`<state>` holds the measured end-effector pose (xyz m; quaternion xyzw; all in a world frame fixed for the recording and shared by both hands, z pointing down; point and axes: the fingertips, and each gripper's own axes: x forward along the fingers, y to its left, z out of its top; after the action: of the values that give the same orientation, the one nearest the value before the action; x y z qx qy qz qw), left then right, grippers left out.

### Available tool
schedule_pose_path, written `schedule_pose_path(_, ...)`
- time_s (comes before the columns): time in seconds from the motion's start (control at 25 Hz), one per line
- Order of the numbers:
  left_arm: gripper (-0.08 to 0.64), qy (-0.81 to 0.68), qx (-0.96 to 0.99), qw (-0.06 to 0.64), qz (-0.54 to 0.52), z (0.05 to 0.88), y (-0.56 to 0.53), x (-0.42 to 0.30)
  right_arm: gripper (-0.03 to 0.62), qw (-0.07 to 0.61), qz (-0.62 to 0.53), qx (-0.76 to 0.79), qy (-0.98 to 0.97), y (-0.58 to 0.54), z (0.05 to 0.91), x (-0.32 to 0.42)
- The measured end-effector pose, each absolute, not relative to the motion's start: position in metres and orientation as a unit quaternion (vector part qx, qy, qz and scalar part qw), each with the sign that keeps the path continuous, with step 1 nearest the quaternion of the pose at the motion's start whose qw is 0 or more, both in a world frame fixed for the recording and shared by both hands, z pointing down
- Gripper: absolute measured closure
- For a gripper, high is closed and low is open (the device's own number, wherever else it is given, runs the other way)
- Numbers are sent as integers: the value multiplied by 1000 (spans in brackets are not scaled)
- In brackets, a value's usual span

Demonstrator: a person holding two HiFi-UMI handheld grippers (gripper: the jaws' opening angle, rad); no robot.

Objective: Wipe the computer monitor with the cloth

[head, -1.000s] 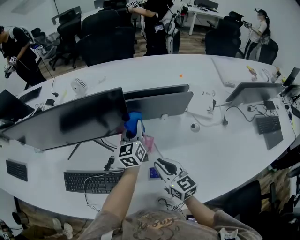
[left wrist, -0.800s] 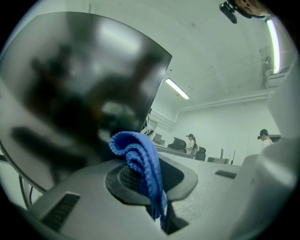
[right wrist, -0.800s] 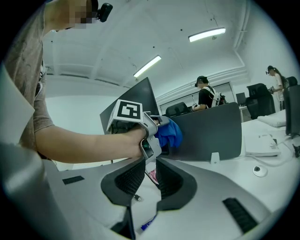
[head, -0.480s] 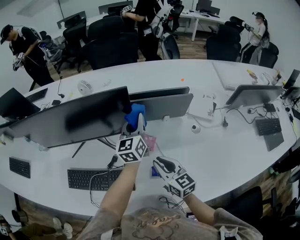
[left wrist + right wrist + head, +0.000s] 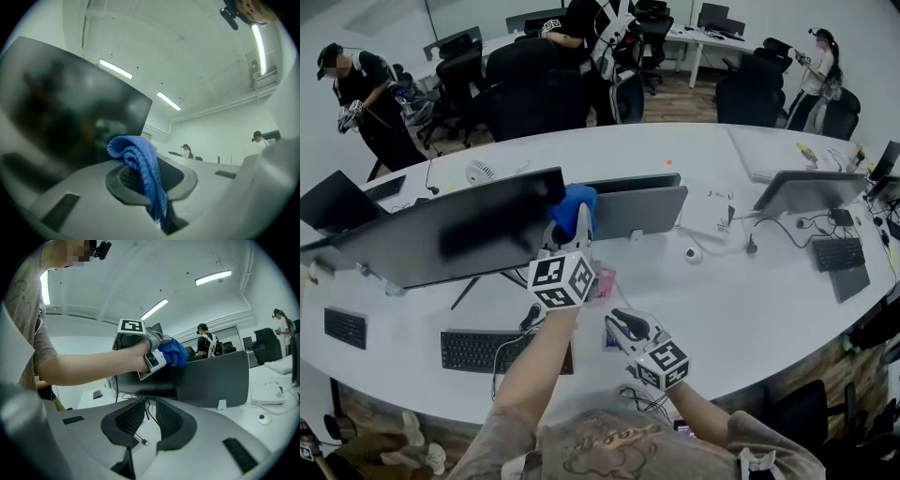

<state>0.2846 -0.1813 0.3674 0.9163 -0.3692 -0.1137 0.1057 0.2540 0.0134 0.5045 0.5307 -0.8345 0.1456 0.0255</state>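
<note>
A wide dark monitor [image 5: 441, 239] stands on the white desk [image 5: 741, 300] at the left. My left gripper [image 5: 579, 225] is shut on a blue cloth [image 5: 572, 204] and holds it against the monitor's upper right corner. In the left gripper view the cloth [image 5: 138, 157] hangs folded between the jaws, with the dark screen [image 5: 61, 112] close on the left. My right gripper [image 5: 622, 323] hovers lower over the desk, near the person's body. Its jaws [image 5: 150, 416] stand almost together with only a thin slit and nothing in them. It looks at the left gripper [image 5: 154, 355] and the cloth [image 5: 176, 352].
A black keyboard [image 5: 502, 352] lies below the monitor and a small pink thing [image 5: 603, 281] by its stand. A second monitor's grey back [image 5: 637, 208] stands just right of the cloth. Laptops [image 5: 806, 187] and cables sit at the right. People and office chairs [image 5: 534, 94] are behind the desk.
My left gripper has slid the blue cloth up the monitor's right edge toward its top corner. The right gripper has barely moved.
</note>
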Motion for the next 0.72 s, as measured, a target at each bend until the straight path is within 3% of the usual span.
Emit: schedule_pose_path(0.72, 511, -332, 925, 91, -160, 306, -154, 277, 525, 25, 133, 536, -833, 35, 498, 243)
